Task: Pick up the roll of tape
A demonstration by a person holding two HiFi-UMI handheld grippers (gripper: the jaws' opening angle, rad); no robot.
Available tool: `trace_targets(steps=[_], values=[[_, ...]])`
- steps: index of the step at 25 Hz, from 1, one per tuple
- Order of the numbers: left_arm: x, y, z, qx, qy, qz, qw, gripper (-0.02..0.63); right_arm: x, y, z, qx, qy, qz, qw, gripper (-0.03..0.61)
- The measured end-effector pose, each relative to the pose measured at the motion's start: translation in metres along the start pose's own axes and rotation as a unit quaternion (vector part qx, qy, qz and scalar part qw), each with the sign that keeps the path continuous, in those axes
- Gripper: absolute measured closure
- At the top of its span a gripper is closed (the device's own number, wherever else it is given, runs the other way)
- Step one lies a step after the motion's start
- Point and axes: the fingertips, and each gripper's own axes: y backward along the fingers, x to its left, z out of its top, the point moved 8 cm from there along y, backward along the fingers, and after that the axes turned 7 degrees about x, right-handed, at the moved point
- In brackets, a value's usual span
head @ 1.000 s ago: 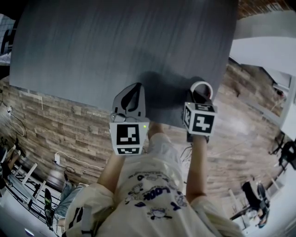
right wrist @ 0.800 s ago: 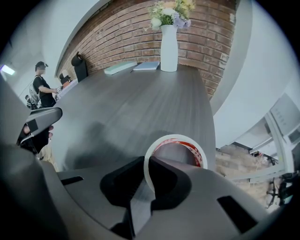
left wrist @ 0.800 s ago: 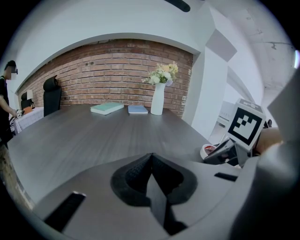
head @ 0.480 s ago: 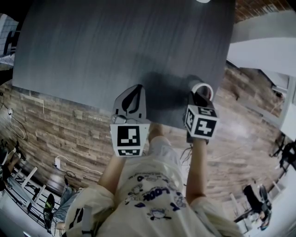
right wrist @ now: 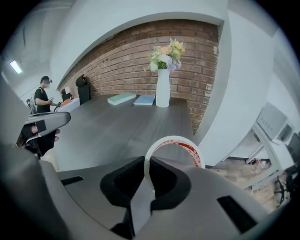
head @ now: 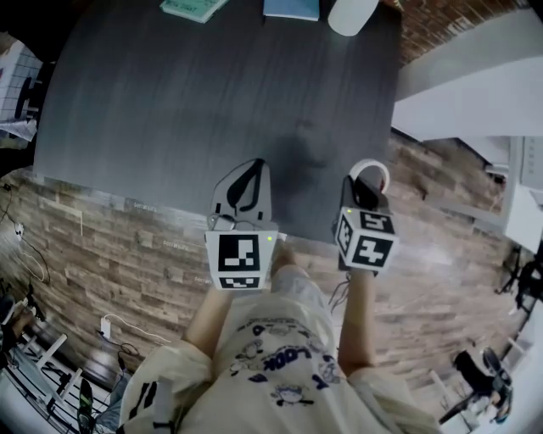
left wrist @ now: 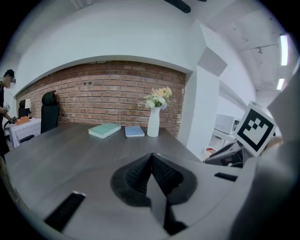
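Note:
The roll of tape (right wrist: 174, 149), a thin white ring with red print inside, stands on edge between the pads of my right gripper (right wrist: 146, 176), which is shut on its near rim. In the head view the roll of tape (head: 370, 172) sticks out past my right gripper (head: 361, 193), lifted off the dark grey table (head: 187, 102) near its front right corner. My left gripper (head: 247, 188) hovers over the table's front edge, jaws shut with nothing between them, and shows the same way as the left gripper (left wrist: 151, 168) in its own view.
At the table's far end lie a green book (head: 193, 8) and a blue book (head: 291, 8) beside a white vase (head: 352, 15) of flowers (right wrist: 166, 53). A white pillar (left wrist: 201, 108) rises to the right. A person (right wrist: 43, 101) stands far left. Brick floor lies below the table edge.
Both grippers have risen from the table; the right one carries the tape roll up with it. The head view has shifted, so the far books and vase now show.

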Motion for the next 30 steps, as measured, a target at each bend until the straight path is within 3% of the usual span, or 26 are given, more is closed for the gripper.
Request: trace_targets(steps=[7,15,22,30], values=[[0.002,0.021,0.036,-0.051,-0.01,0.002,0.9986,0.611,0.007,0.043,0.021,-0.072,-0.002,-0.022,0.997,0.544],[0.013,0.042,0.072,-0.108,-0.016,0.016,0.9939,0.611,0.012,0.083,0.047,-0.17,-0.007,-0.029,0.985,0.543],[0.015,0.059,0.096,-0.144,-0.022,0.024,0.989,0.611,0.01,0.114,0.057,-0.237,-0.019,-0.045,0.97,0.543],[0.014,0.077,0.112,-0.176,-0.029,0.027,0.9836,0.611,0.009,0.144,0.062,-0.319,-0.032,-0.055,0.946,0.544]])
